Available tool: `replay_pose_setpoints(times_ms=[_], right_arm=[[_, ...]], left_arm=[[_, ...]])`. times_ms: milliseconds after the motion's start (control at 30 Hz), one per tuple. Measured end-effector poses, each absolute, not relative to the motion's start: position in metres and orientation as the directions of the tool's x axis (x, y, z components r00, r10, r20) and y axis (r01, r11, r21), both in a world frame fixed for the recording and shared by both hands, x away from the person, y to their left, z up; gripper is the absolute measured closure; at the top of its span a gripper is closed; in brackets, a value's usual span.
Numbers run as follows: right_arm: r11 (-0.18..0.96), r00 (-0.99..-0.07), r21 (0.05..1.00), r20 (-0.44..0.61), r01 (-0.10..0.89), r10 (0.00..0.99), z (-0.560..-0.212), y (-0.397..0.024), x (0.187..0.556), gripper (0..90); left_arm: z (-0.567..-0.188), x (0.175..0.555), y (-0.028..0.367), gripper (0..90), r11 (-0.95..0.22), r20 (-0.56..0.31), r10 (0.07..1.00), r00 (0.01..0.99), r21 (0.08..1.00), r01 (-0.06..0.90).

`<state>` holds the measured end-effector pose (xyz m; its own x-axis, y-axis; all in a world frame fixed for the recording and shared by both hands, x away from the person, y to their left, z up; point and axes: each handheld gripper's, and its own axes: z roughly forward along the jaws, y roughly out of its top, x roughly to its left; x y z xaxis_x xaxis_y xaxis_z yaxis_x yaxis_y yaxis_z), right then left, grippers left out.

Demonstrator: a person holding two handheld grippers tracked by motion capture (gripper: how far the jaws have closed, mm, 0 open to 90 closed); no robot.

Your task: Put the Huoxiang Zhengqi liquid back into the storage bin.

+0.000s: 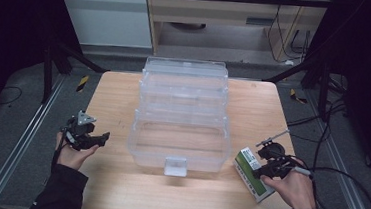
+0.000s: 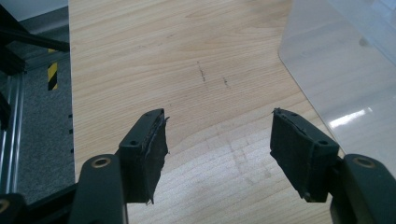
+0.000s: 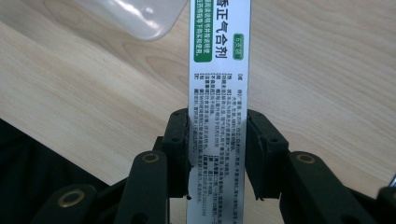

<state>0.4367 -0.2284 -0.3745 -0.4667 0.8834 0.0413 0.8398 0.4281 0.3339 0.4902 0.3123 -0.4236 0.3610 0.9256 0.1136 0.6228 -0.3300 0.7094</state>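
A smooth, light wooden table (image 1: 111, 189) with fine grain lines holds one big see-through plastic box (image 1: 181, 116). The box has rounded corners, stepped clear walls and a small clear latch at the front.

One small, flat cardboard box, white and green with tiny black writing (image 3: 219, 93), sits at the table's right edge, just beside the see-through box. The right gripper (image 3: 218, 140) has it between its two black padded jaws. The pads press on the two narrow sides, so the little box is pinched tight. In the high view this box (image 1: 250, 176) lies slanted on the wood under the right hand (image 1: 295, 186).

The left gripper (image 2: 218, 135) is over bare wood to the left of the see-through box. Its two jaws stand wide apart with nothing between them. Their pads look rough and frayed.
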Motion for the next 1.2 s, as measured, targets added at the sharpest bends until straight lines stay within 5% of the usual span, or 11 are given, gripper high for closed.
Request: replay_pose_setpoints(times_ms=[533, 1200], right_arm=[[0.359, -0.413, 0.519, -0.014, 0.775, 0.911, -0.341, -0.239, 0.436, 64.4], [0.392, -0.467, 0.655, -0.066, 0.646, 0.882, -0.295, -0.229, 0.443, 64.5]], left_arm=[[-0.424, 0.49, 0.313, 35.5, -0.331, 0.115, 0.926, 0.36, 0.708, 0.624], [-0.424, 0.491, 0.312, 35.4, -0.333, 0.115, 0.925, 0.362, 0.706, 0.626]])
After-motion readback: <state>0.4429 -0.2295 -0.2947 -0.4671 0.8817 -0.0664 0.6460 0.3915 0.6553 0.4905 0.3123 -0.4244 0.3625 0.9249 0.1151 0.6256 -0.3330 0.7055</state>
